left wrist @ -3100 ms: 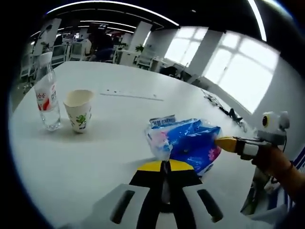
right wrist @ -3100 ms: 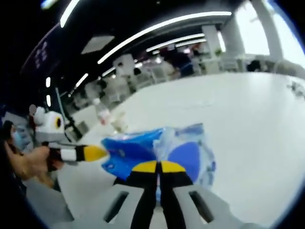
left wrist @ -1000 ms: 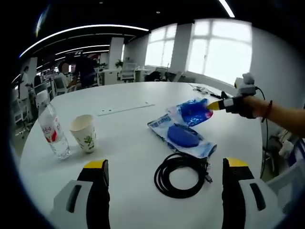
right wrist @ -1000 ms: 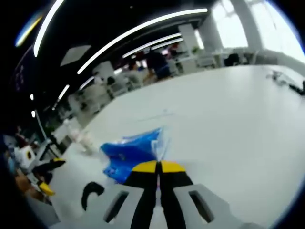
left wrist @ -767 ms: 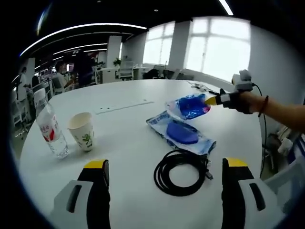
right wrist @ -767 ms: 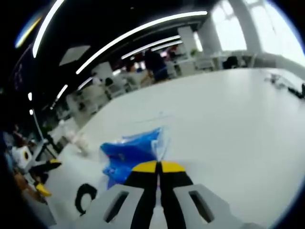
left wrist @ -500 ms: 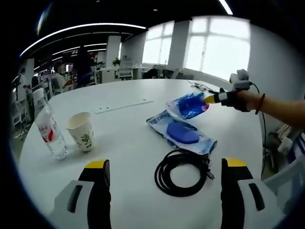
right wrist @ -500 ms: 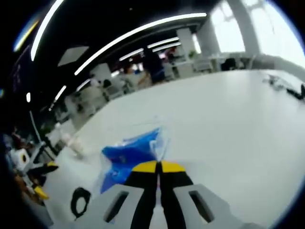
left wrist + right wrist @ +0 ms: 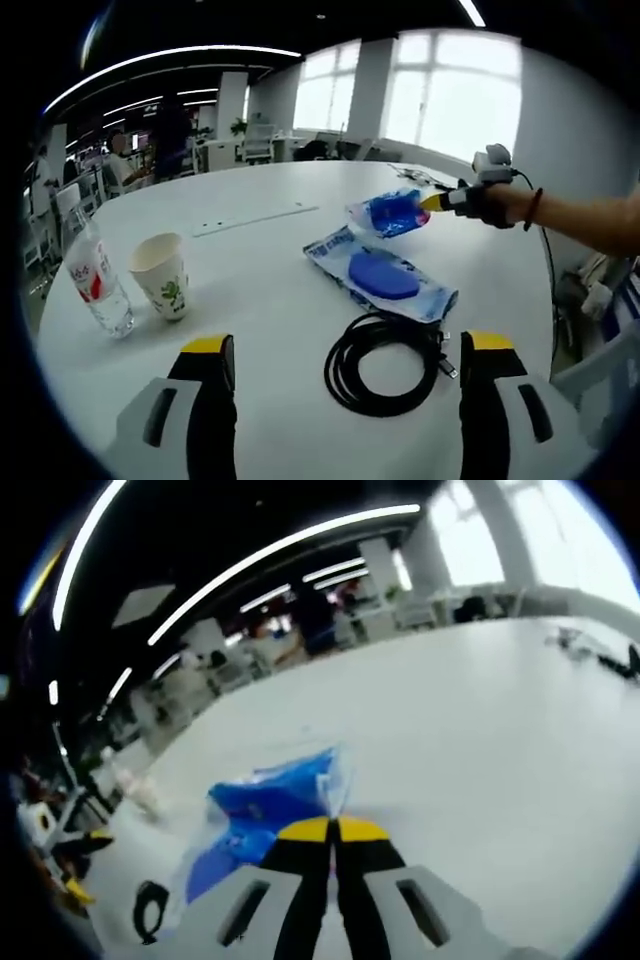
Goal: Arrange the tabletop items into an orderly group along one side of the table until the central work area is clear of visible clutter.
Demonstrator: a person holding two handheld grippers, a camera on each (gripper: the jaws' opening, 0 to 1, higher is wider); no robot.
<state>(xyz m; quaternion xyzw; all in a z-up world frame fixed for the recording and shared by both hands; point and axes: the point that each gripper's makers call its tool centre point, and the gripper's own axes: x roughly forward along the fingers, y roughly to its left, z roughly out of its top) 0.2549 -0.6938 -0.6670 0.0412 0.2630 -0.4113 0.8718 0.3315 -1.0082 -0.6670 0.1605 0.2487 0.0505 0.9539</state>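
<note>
While the right gripper pinches the blue bag between jaws pressed together, the left gripper hangs spread over the near edge of the table, holding nothing.

Landmark for all positions: the cable, a black coil lying flat just ahead of the left gripper.

Item positions, left gripper view:
- Flat blue pack: just beyond the cable, its near corner close to or touching the coil; which cannot be told.
- Blue bag: beyond the pack, lifted at one end by the right gripper; whether the other end rests on the pack cannot be told.
- Cup: well apart from the cable, to its left, upright.
- Bottle: just beside the cup on the side away from the cable, upright.

Progress, as a judgement: the task appears to be at an early stage. Cup and bottle already stand as a pair near one edge. Cable, pack and bag lie apart from them, toward the middle of the table. Remaining work is probably to set the bag down at the chosen side, then move the pack and cable alongside.
</note>
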